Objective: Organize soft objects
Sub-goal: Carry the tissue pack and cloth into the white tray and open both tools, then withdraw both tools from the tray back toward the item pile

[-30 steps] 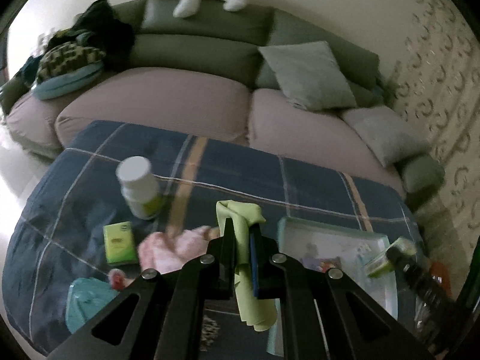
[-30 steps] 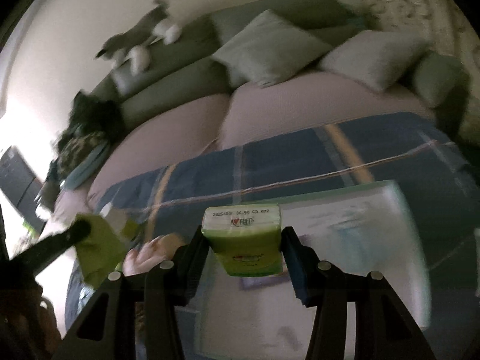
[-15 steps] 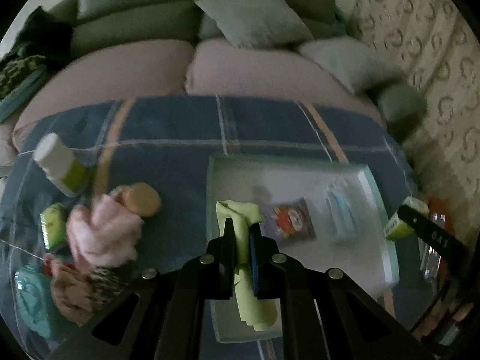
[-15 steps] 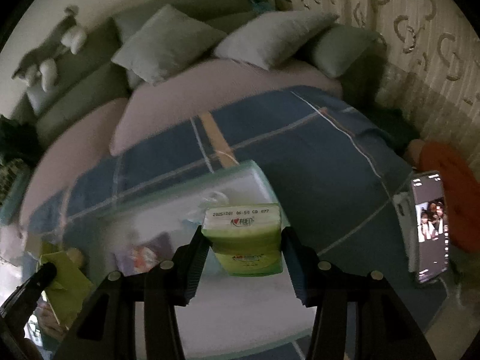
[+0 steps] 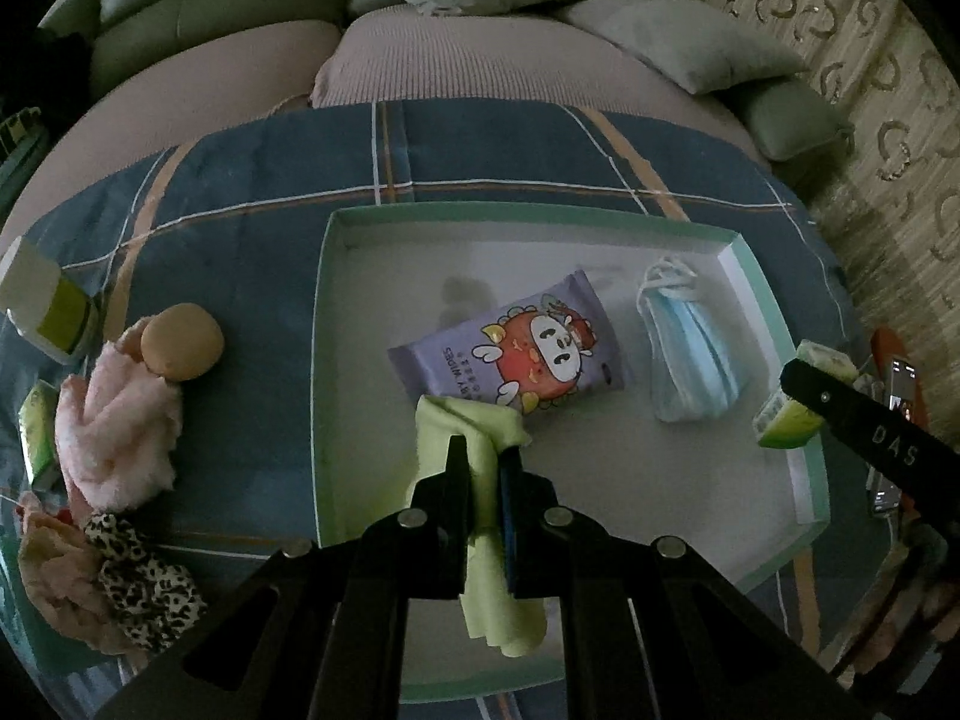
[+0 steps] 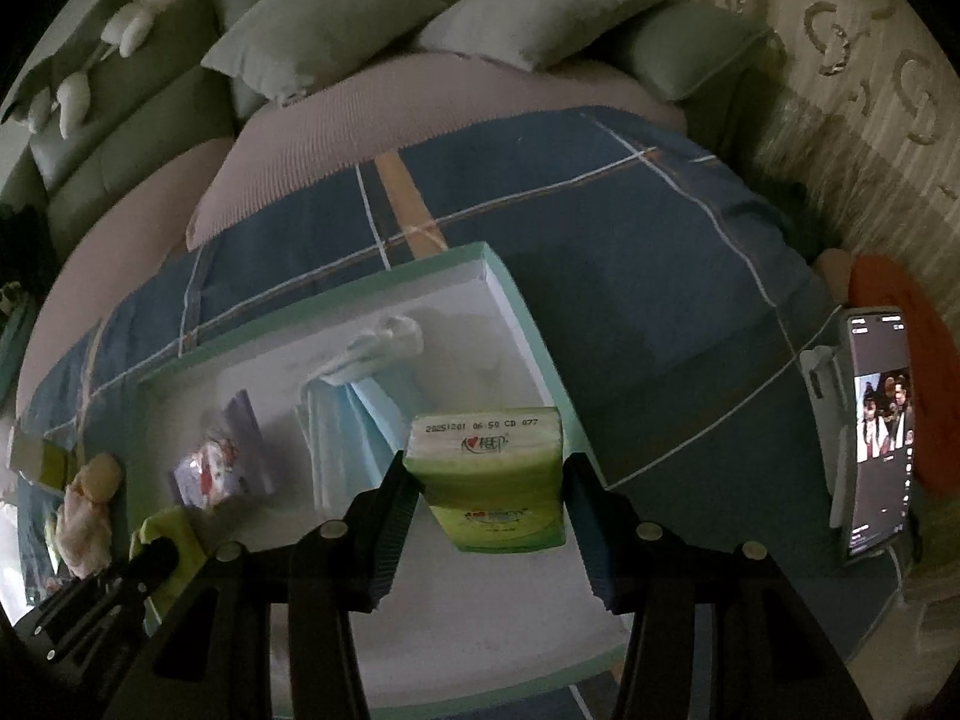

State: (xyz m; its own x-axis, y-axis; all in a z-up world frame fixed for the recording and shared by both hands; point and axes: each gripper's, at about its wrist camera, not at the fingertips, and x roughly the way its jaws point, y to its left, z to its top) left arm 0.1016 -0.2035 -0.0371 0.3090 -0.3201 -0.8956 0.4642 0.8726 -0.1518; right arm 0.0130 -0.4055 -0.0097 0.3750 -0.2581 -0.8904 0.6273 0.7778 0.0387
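My left gripper (image 5: 482,468) is shut on a yellow-green cloth (image 5: 462,426) that hangs over the white tray (image 5: 774,300) with a green rim. Inside the tray lie a purple baby wipes pack (image 5: 516,354) and a blue face mask (image 5: 687,354). My right gripper (image 6: 489,474) is shut on a green tissue pack (image 6: 489,468), held above the tray's right side (image 6: 522,312). In the left wrist view that pack (image 5: 792,414) and a right finger show at the right edge. The left gripper with the cloth (image 6: 168,534) appears at lower left in the right wrist view.
On the blue plaid cover left of the tray lie a pink plush doll (image 5: 126,414), a leopard-print scrunchie (image 5: 144,588), a white bottle (image 5: 42,306) and a green pack (image 5: 39,426). A phone on a stand (image 6: 876,432) is at right. A sofa with cushions (image 6: 336,18) lies behind.
Both grippers have moved down and tilted over the tray, still carrying the cloth and the tissue pack. The tray now fills the middle of both views.
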